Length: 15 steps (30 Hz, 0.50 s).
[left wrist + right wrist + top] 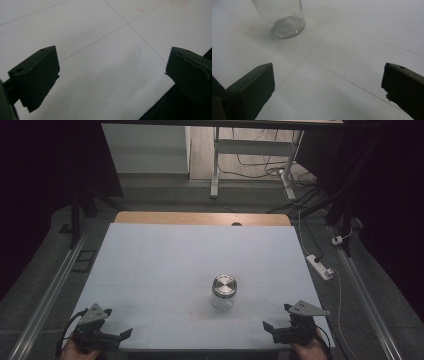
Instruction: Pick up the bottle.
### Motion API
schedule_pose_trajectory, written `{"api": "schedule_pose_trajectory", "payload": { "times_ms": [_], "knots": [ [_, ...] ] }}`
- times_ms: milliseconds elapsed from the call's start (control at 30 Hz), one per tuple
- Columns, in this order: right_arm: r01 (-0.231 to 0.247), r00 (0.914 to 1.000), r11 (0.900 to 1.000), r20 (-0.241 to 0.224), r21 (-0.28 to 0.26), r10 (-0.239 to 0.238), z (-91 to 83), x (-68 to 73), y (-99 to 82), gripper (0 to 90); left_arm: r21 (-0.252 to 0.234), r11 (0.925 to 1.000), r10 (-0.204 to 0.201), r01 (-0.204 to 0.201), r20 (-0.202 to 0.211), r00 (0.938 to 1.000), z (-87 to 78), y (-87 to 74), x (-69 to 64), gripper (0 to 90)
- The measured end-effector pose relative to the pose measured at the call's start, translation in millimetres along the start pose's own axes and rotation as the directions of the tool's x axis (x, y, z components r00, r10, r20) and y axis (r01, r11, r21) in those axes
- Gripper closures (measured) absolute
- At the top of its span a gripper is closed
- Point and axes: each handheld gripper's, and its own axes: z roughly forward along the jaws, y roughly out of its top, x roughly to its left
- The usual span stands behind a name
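A clear glass jar with a silver metal lid stands upright on the white table top, right of centre and toward the near edge. Its glass base shows at the top left of the right gripper view. My left gripper rests at the near left corner of the table, its jaws wide apart over bare white surface, midpoint. My right gripper sits at the near right corner, well apart from the jar, jaws wide apart with nothing between them, midpoint.
The table's wooden far edge has a small hole. Beyond it stand a white desk frame and loose cables on the floor. A white power strip lies on the floor to the right. Metal rails run along both sides.
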Motion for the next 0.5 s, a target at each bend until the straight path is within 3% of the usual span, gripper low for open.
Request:
{"api": "schedule_pose_trajectory", "payload": {
  "times_ms": [267, 500],
  "knots": [
    [0.018, 0.9997, 0.9996, -0.015, 0.020, -0.018, 1.4, 4.4, 2.9, 0.0, -0.009, 1.0000, -0.003, 0.003, 0.010, 0.9999, -0.8, -0.3, 1.0, 0.5],
    [0.039, 0.9987, 0.9992, -0.031, -0.012, -0.039, 1.8, 7.2, 7.0, 0.0, -0.008, 1.0000, -0.003, 0.003, 0.010, 0.9999, -0.7, -0.3, 0.9, 0.5]
  ]
}}
